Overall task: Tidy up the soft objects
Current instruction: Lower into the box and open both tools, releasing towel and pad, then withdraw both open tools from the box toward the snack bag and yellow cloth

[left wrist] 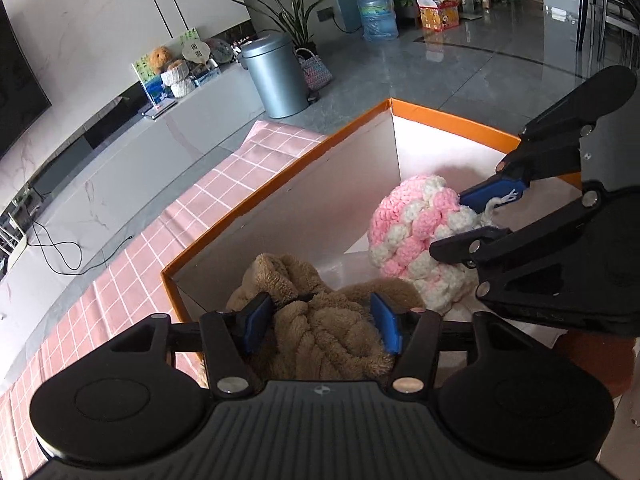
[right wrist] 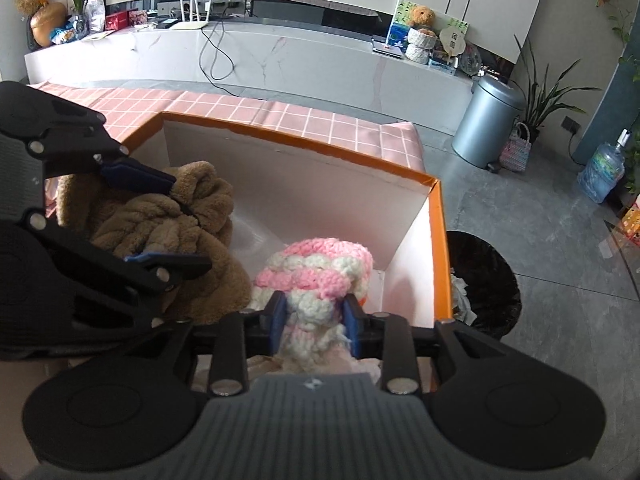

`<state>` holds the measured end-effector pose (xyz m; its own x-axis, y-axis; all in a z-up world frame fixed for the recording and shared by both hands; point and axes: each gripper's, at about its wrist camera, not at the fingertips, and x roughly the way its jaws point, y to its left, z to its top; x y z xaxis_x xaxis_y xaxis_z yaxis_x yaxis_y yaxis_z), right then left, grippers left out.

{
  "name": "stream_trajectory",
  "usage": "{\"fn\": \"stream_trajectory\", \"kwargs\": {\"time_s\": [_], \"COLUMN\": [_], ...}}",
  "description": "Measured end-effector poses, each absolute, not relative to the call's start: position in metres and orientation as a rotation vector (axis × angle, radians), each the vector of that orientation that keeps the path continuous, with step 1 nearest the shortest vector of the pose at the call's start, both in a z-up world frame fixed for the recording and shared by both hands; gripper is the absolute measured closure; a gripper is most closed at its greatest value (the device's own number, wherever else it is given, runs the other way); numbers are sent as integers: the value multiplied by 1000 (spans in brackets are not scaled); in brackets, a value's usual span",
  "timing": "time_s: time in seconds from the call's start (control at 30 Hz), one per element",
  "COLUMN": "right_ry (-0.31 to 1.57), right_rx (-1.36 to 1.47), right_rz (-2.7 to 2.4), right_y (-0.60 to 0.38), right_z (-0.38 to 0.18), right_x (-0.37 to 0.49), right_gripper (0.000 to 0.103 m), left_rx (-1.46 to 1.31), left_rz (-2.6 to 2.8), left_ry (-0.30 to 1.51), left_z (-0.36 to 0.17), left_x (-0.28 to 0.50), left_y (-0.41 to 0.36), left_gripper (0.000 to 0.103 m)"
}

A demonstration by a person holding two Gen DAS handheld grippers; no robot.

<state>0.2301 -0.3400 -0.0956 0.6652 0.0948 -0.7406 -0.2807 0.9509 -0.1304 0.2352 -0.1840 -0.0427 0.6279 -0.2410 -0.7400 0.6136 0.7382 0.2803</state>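
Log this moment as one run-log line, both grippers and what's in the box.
left gripper: around brown plush | right gripper: around pink-white knit | both items inside orange box | phase: placing

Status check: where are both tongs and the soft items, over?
Left tongs around brown plush, right tongs around pink-and-white knit. Both items down inside orange box. Nothing in the way.

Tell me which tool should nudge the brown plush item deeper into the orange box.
Left. The left tool brackets the brown plush item inside the orange box. The right tool sits around the pink-and-white knitted item beside it and would probably have to cross over.
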Motion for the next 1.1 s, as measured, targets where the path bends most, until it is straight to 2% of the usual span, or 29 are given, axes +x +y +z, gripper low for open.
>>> {"fn": "stream_trajectory", "kwargs": {"time_s": [0.03, 0.13, 0.2, 0.3, 0.5, 0.7, 1.1], "right_ry": [815, 786, 773, 750, 688, 619, 505], "right_rx": [-249, -286, -292, -289, -271, -231, -105], "right_rz": [209, 173, 156, 134, 96, 105, 193], "right_y": [-339, -336, -337, -342, -344, -334, -281], "right_z": [-95, -92, -88, -80, -58, -37, -22], "right_x": [229, 222, 219, 211, 188, 156, 93], "right_gripper": [72, 59, 51, 45, 39, 34, 31], "left_rx": [548, 530, 531, 489, 294, 216, 52], "left_rz": [-523, -522, -511, -498, -489, -476, -389], "left_ry": [737, 729, 714, 683, 638, 577, 546], "left_z": [-42, -39, -35, -26, 7, 30, 36], "left_x": [235, 232, 229, 224, 212, 186, 134], "left_y": [-184, -181, -179, -171, -148, -128, -62], "left_gripper": [29, 23, 22, 21, 19, 19, 19]}}
